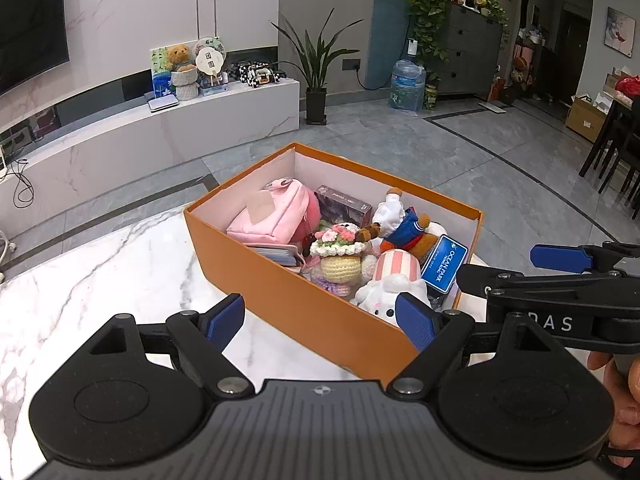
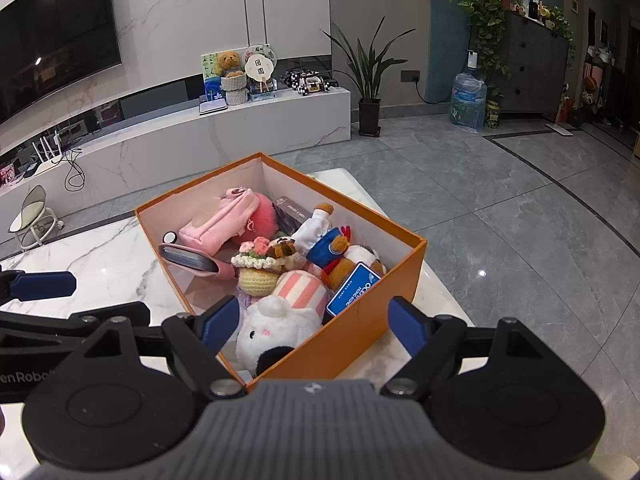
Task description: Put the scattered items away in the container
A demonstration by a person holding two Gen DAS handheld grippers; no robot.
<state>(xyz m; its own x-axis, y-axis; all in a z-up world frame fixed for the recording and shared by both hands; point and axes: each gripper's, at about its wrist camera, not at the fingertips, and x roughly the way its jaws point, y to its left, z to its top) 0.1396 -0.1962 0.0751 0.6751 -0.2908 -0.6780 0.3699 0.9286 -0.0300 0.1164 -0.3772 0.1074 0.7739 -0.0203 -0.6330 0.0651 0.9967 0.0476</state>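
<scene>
An orange box stands on the white marble table. It holds several items: a pink pouch, a crocheted doll, a white plush, a blue-clad plush, a blue card and a dark small box. My left gripper is open and empty in front of the box's near wall. My right gripper is open and empty over the box's near corner.
The right gripper shows at the right edge of the left wrist view; the left gripper shows at the left of the right wrist view. A TV console, a potted plant and a water jug stand beyond on the grey floor.
</scene>
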